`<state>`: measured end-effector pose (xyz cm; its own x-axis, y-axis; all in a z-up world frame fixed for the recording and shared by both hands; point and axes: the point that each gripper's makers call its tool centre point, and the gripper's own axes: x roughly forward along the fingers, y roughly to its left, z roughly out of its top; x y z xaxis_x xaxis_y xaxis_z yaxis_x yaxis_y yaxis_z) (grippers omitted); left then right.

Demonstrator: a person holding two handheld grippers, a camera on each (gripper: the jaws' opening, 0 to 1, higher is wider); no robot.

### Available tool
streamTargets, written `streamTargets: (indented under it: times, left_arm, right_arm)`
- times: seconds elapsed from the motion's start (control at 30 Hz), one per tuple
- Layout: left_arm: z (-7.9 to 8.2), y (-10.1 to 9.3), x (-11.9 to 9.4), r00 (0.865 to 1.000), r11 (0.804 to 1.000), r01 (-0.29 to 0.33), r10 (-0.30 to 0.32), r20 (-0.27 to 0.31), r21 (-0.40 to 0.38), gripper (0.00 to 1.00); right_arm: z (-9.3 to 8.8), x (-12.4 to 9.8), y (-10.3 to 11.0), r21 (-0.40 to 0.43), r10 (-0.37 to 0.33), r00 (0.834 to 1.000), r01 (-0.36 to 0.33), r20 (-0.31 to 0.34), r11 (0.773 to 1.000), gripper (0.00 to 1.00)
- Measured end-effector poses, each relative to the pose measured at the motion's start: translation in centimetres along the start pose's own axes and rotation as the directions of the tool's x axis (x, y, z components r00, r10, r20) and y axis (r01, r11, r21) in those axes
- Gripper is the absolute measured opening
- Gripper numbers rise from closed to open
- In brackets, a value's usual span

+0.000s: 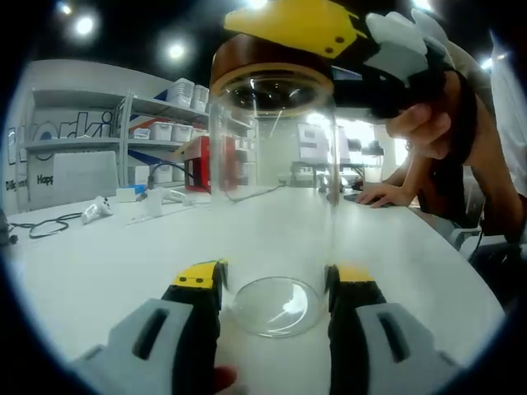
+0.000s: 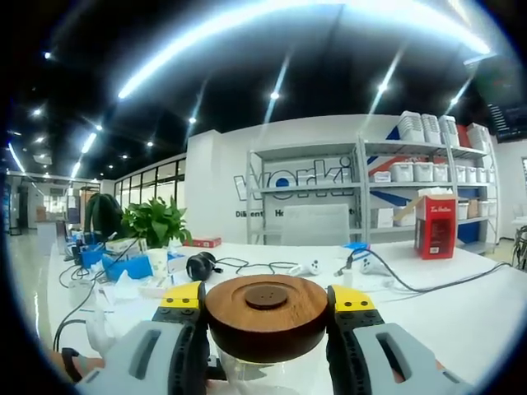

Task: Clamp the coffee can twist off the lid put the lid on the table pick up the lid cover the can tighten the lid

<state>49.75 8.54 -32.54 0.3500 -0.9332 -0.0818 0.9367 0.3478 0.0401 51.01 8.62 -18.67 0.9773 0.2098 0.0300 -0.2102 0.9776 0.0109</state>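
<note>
On the white table [image 1: 99, 271], clear glass coffee can [image 1: 276, 206] between left gripper [image 1: 276, 290] fingers, round brown wooden lid [image 2: 266, 316] between right gripper [image 2: 266, 317] fingers.

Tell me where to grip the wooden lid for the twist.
Grip the wooden lid across its rounded side rim, coming from above the upright clear can: it is a flat disc, so opposite rim edges suit two jaws. The right gripper already brackets it there, while the left gripper clamps the can's base.

Coffee can [image 1: 276, 197] upright on table [image 1: 99, 271], lid [image 2: 266, 315] atop, shelves [image 1: 78, 140] behind.
</note>
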Motion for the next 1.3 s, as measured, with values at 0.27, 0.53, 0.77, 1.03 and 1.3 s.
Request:
streamTargets:
  times: [0.27, 0.53, 0.77, 1.03, 1.3]
  left_arm:
    - [0.00, 0.02, -0.01, 1.000, 1.000, 0.000, 0.000, 0.000, 0.001, 0.42]
    - [-0.01, 0.09, -0.04, 1.000, 1.000, 0.000, 0.000, 0.000, 0.000, 0.42]
    - [-0.02, 0.10, -0.05, 1.000, 1.000, 0.000, 0.000, 0.000, 0.000, 0.42]
    - [-0.03, 0.10, -0.03, 1.000, 1.000, -0.001, 0.001, -0.001, 0.001, 0.42]
    - [-0.03, 0.20, -0.03, 1.000, 1.000, -0.006, 0.006, 0.000, 0.002, 0.42]
  right_arm:
    - [0.01, -0.13, -0.10, 0.000, -0.024, 1.000, 0.024, 0.012, 1.000, 0.52]
    - [-0.01, -0.22, -0.06, 0.000, -0.040, 0.999, 0.040, 0.012, 0.999, 0.52]
    - [-0.02, -0.31, -0.09, 0.001, -0.048, 0.999, 0.048, 0.015, 0.999, 0.52]
    - [-0.04, -0.44, -0.06, -0.001, -0.069, 0.997, 0.069, 0.018, 0.998, 0.52]
    - [-0.08, -0.49, -0.02, -0.016, -0.035, 0.999, 0.035, 0.015, 0.999, 0.52]
